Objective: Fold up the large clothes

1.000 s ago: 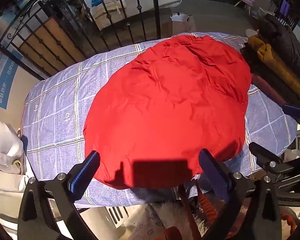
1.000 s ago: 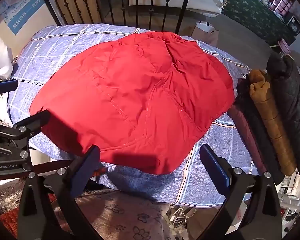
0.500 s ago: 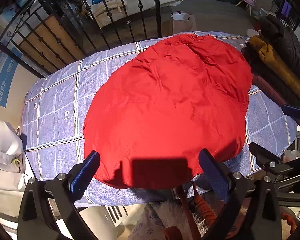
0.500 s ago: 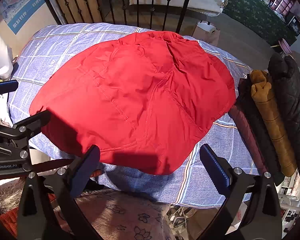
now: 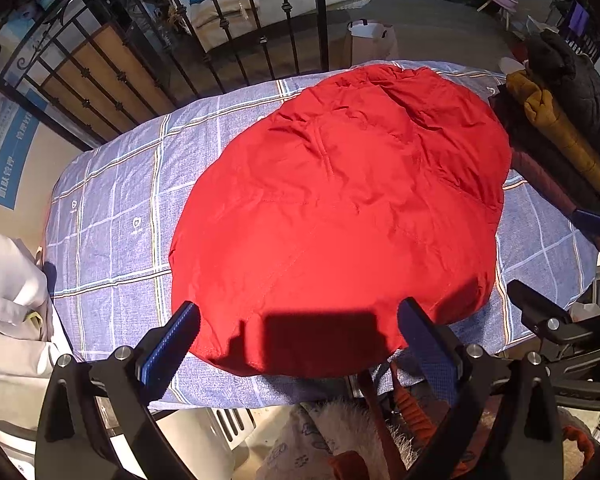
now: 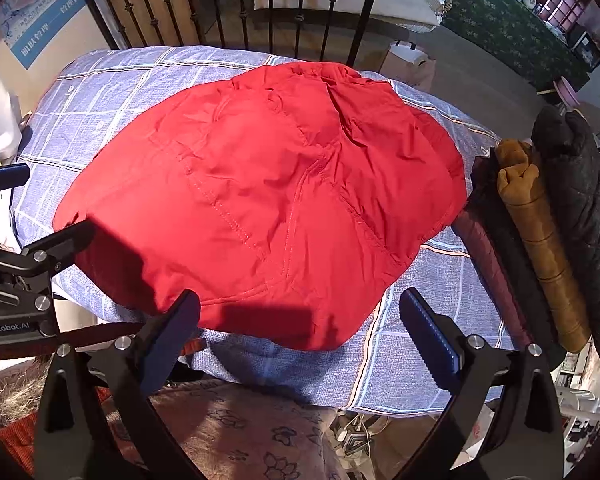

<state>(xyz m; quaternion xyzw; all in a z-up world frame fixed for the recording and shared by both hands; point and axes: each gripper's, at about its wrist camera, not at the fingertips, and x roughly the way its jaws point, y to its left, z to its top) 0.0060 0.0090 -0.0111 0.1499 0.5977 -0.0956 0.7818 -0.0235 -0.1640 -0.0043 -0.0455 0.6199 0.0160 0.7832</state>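
Both the left hand-held gripper and right hand-held gripper hang wide, gripping nothing. The red jacket lies spread on the checked surface; its slick, puffy hem may slip from a shallow pinch, or drag toward the folded clothes stacked beyond.

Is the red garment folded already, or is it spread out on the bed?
Spread out. The red garment lies flat over the checked sheet, its seams and hem showing, with no tidy fold. Both tools are open and off it.
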